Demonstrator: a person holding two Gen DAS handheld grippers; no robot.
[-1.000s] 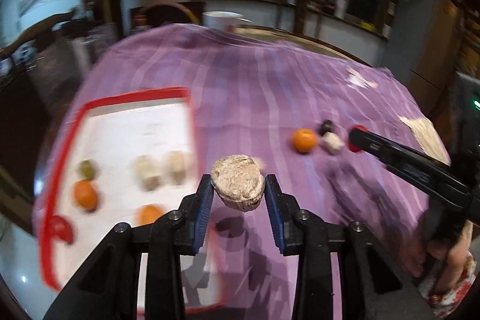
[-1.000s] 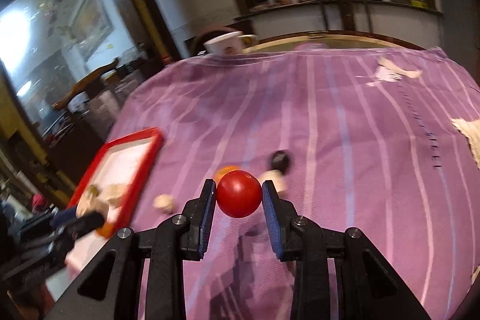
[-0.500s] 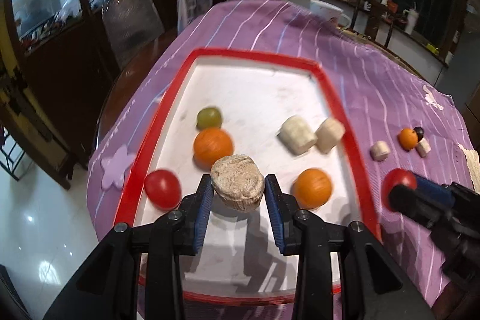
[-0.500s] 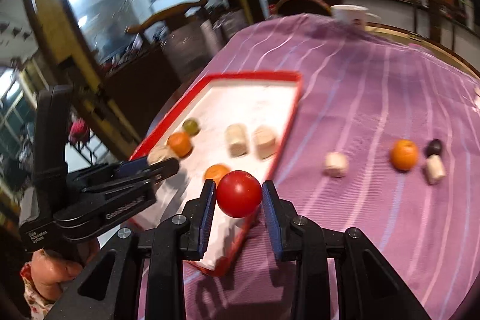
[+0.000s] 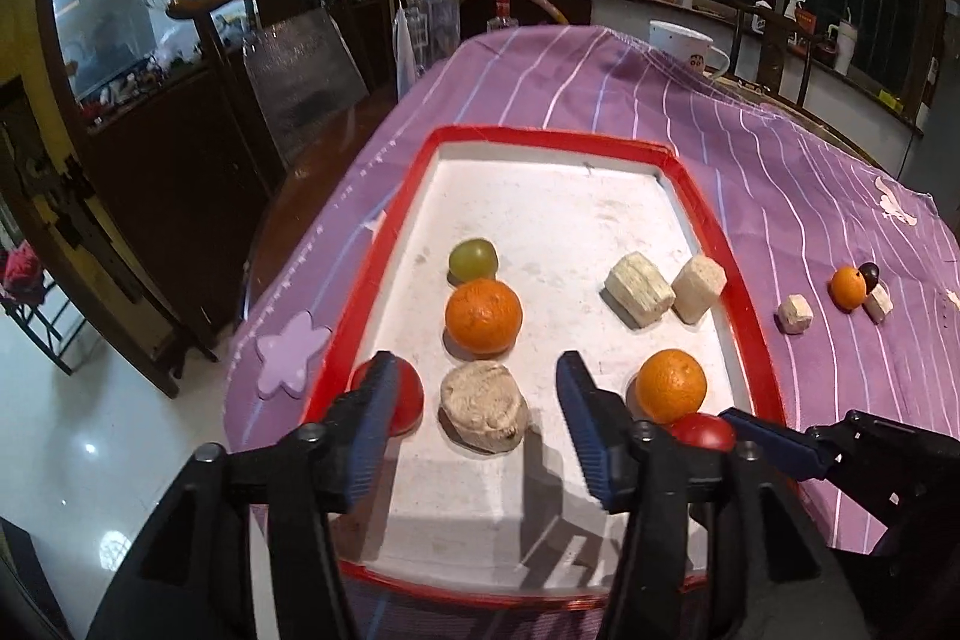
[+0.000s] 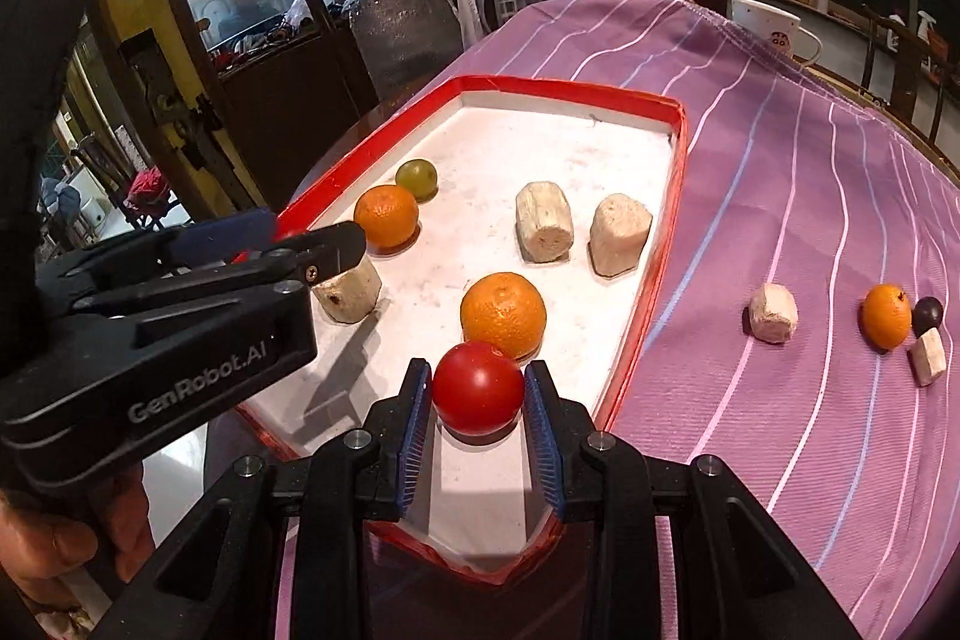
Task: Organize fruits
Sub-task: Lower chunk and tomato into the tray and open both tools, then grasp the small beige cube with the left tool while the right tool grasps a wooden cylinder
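My left gripper (image 5: 474, 430) stands wide open over the near end of the red-rimmed white tray (image 5: 696, 196), its pads well apart and clear of the rough beige chunk (image 5: 483, 415) that sits on the tray floor between them; I judge that piece delivered. My right gripper (image 6: 478, 418) has its blue pads just beside, perhaps touching, the round red tomato (image 6: 478, 387), which looks to rest on the tray floor near the near right rim. I cannot tell whether the pads are pressing it or have let go.

Working away from me in the left wrist view, the tray also holds a second red tomato (image 5: 408, 397) at the near left, partly behind my left finger, an orange tangerine (image 5: 671, 385) at the near right, a larger orange tangerine (image 5: 483, 316) in the middle with a green grape (image 5: 473, 259) just beyond it, and two pale beige cylinders (image 5: 663, 289) side by side against the right rim.

Left to collect, on the purple striped cloth (image 6: 780, 160) to the right of the tray: a small pale chunk (image 6: 773, 313), then farther right a small orange tangerine (image 6: 886, 316), a dark round berry (image 6: 927, 313) and a small pale wedge (image 6: 927, 365), those three huddled together. By my reckoning, most of the sorting is done and four pieces remain.
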